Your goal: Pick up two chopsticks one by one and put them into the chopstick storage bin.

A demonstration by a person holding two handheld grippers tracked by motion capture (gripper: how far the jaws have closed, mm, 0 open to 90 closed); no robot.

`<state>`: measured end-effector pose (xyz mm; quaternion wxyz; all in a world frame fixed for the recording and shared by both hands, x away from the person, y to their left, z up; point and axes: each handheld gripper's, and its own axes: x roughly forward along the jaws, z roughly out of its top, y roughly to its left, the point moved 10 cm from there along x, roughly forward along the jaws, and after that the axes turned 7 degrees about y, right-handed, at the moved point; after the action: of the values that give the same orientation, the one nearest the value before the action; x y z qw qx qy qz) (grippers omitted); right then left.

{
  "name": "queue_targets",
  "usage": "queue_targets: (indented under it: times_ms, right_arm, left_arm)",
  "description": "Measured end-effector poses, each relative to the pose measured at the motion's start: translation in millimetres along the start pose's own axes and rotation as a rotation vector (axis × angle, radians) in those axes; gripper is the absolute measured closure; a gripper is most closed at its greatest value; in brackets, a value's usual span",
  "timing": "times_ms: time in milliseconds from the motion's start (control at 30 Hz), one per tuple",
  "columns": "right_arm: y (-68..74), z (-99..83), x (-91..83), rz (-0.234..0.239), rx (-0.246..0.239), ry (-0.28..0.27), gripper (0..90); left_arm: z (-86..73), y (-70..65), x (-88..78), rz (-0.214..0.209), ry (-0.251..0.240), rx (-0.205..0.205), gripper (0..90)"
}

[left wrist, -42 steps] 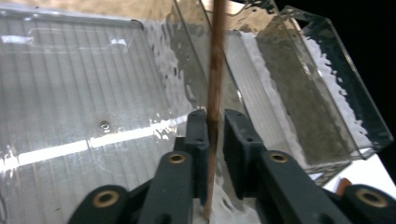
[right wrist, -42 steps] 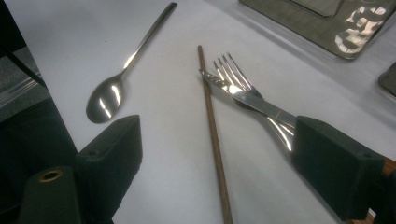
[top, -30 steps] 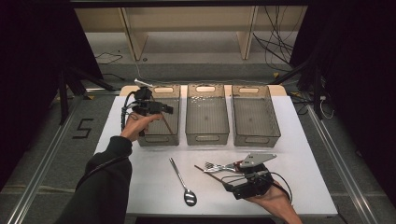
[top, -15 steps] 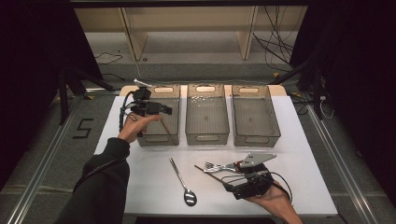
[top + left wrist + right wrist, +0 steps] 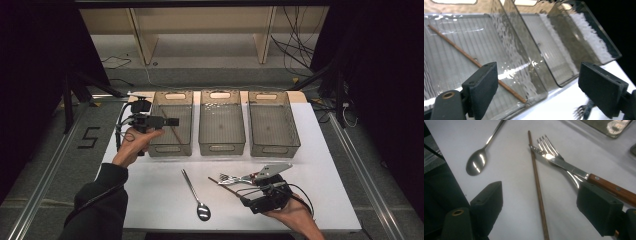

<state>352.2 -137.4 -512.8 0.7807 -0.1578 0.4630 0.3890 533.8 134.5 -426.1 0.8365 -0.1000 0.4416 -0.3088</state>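
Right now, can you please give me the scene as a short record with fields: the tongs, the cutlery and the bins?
left tongs: open, empty, above the left bin
right tongs: open, astride a chopstick on the table
chopstick in left bin: lies diagonally on the bottom
spoon: on the white table
knife: across the fork
middle bin: empty
right bin: empty

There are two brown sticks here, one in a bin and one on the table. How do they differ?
The chopstick in the bin lies inside the leftmost clear bin, alone; the chopstick on the table lies on the white table beside a fork and knife. The first lies beyond the left gripper, while the second runs between the open jaws of the right gripper. Both are thin, brown and unheld.
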Motion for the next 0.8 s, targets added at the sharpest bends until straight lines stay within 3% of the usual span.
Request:
queue_targets:
  times_ms: [300,800]
  right_arm:
    - [-1.0,-4.8,2.6,-0.008,0.005,0.060,26.4]
    - [-3.5,-10.4,6.8,-0.018,-0.003,0.152,36.3]
  left_arm:
    - [-21.1,-14.3,-21.3,-0.053,-0.065,0.043,15.6]
    - [-68.7,-24.9,-25.4,-0.055,-0.104,0.093,15.6]
